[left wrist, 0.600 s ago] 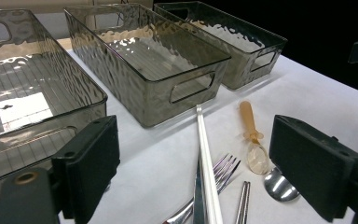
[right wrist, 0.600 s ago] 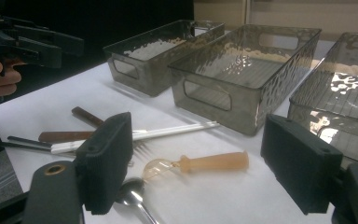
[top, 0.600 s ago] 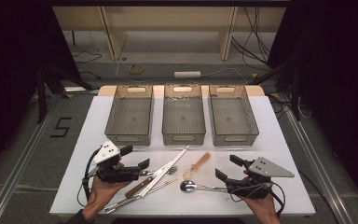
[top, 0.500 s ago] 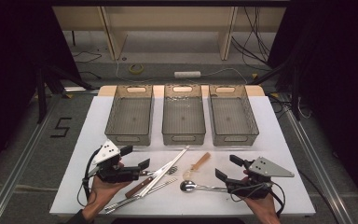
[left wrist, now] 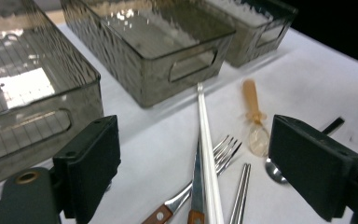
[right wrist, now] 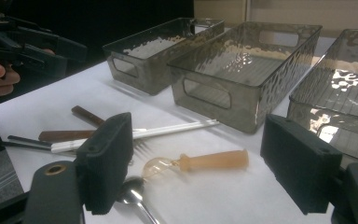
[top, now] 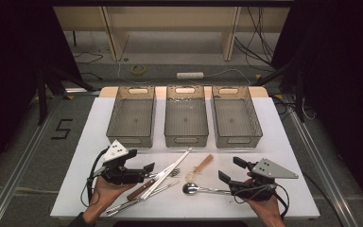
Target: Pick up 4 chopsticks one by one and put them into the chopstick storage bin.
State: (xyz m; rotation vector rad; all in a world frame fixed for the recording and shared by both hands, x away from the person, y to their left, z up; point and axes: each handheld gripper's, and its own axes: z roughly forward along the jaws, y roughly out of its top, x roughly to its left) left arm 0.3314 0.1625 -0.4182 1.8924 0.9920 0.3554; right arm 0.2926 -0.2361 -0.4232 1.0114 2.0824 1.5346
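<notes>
Loose cutlery lies on the white table (top: 288, 151) in front of three bins. It includes white chopsticks (top: 172, 166) (left wrist: 208, 154) (right wrist: 168, 129), a fork (left wrist: 224, 148), a brown-handled knife (top: 137, 191), a metal spoon (top: 192, 188) (right wrist: 131, 196) and a small spoon with a tan handle (top: 202, 165) (left wrist: 251, 100) (right wrist: 212, 161). My left gripper (top: 146, 173) (left wrist: 200, 163) hovers open at the left end of the pile, with nothing between its jaws. My right gripper (top: 230, 170) (right wrist: 200, 161) stands open to the right of the metal spoon, also empty.
Three empty grey see-through bins stand side by side at the back: left (top: 130, 140), middle (top: 186, 141), right (top: 238, 141). Metal chopsticks (top: 132, 204) lie near the table's front edge. Bare tabletop flanks the bins and lies at the far right.
</notes>
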